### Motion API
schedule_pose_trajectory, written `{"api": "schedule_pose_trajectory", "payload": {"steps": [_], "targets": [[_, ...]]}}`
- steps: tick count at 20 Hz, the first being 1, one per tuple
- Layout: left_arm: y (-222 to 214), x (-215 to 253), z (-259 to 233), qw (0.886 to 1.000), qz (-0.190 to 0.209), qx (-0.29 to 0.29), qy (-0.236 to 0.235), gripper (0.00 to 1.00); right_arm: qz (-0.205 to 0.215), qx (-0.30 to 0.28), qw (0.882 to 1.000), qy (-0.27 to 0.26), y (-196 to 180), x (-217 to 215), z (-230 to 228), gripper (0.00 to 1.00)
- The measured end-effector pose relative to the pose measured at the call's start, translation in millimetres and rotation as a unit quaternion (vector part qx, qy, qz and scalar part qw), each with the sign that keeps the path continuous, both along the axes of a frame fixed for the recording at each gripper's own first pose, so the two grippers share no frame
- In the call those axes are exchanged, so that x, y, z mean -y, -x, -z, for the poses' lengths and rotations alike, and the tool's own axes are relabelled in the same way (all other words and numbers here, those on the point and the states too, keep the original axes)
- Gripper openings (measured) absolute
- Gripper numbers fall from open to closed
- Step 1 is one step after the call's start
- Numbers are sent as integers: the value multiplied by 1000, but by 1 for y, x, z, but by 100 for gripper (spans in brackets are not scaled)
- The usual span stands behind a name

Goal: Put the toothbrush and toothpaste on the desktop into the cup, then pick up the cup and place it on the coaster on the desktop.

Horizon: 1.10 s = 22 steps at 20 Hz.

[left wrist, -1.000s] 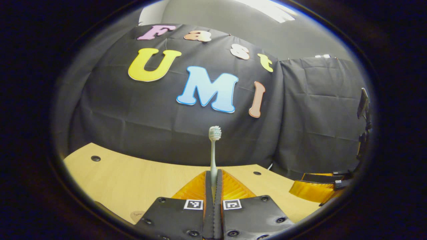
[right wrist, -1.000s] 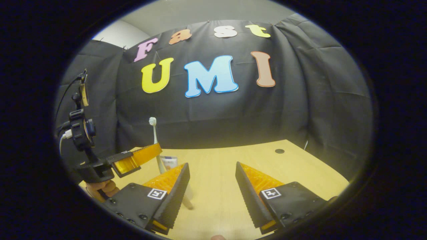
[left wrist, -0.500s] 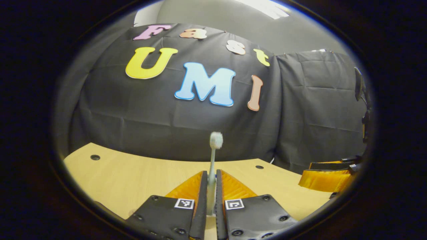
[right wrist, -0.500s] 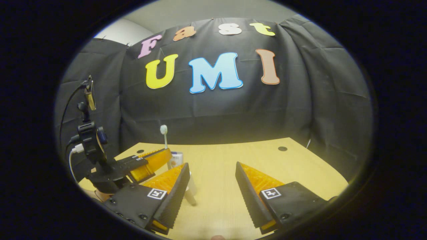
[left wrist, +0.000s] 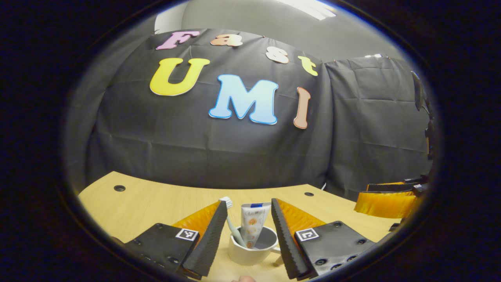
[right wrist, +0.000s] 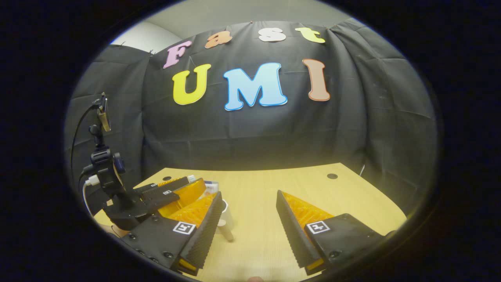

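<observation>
White cup [left wrist: 250,250] on the desk [left wrist: 156,203] holds toothbrush [left wrist: 231,223] and toothpaste [left wrist: 252,225]; both grippers' fingers gape empty, so next comes gripping the cup for the coaster.

White cup [left wrist: 250,252], pale-green toothbrush [left wrist: 234,231], white blue-capped toothpaste [left wrist: 252,225], light-wood desktop [left wrist: 156,203].

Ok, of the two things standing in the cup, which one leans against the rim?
The toothbrush: it tilts left in the cup, bristles up. The toothpaste stands nearly upright beside it.
</observation>
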<state>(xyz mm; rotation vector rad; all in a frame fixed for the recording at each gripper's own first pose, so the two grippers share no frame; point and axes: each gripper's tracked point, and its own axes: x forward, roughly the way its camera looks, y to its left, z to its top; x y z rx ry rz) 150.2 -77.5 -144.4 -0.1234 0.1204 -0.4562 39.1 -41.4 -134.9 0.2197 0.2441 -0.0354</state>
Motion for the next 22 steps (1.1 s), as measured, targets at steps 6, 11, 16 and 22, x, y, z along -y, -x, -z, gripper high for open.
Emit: {"api": "schedule_pose_trajectory", "payload": {"steps": [6, 11, 16, 22], "targets": [[15, -23, -15, 1000, -18, -3, 0, 94, -10, -17, 1000, 12, -11, -11, -26, 88], [31, -64, -43, 998, -63, -11, 24, 94, -49, -85, 995, 26, -19, -35, -13, 90], [45, -99, -81, 994, -110, 12, 15, 94, -104, -167, 980, 33, -29, -51, 19, 96], [61, -121, -106, 987, -160, 21, 7, 94, -176, -271, 944, 73, -43, -58, 65, 96]]}}
